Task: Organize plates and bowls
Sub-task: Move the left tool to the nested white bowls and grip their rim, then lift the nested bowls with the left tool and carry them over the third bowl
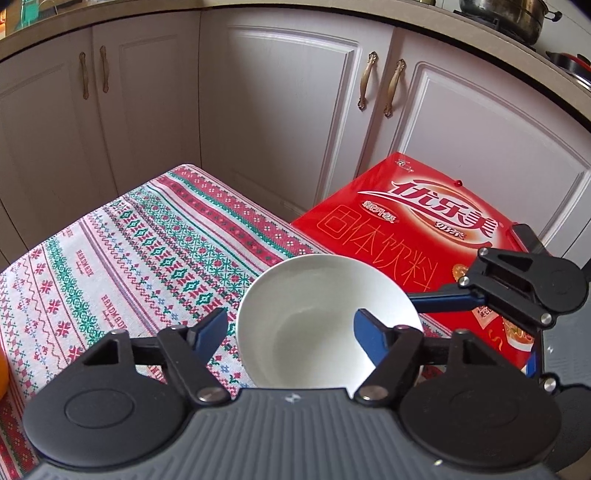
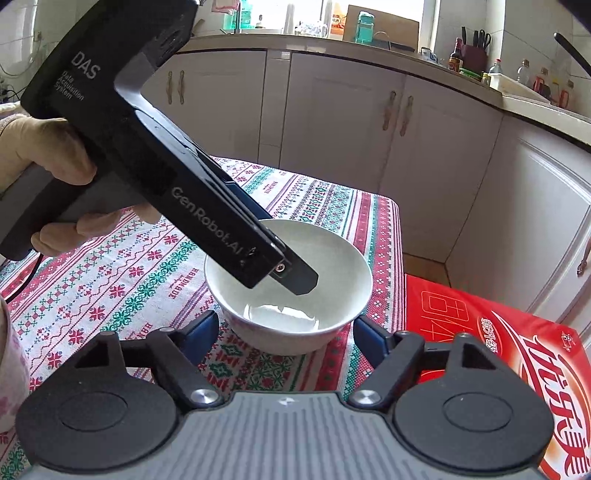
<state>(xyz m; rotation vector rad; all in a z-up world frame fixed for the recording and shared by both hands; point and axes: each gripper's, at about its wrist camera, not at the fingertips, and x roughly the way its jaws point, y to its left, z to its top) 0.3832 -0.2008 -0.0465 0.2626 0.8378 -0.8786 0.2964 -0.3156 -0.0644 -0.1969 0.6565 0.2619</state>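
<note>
A white bowl [image 1: 325,317] stands upright on the patterned tablecloth [image 1: 129,258] near the table's right edge; it also shows in the right wrist view [image 2: 291,295]. My left gripper [image 1: 290,332] is open, with one finger inside the bowl and the other outside its left rim. In the right wrist view the left gripper's body [image 2: 166,166] reaches down into the bowl. My right gripper [image 2: 284,330] is open and empty, with its jaws on either side of the bowl's near wall. It shows at the right of the left wrist view [image 1: 443,295].
A red drink carton [image 1: 424,236] lies beside the table's right edge, also in the right wrist view [image 2: 498,350]. White kitchen cabinets [image 1: 295,110] stand behind the table. A steel pot [image 1: 506,14] sits on the counter. An orange object [image 1: 3,373] is at the left edge.
</note>
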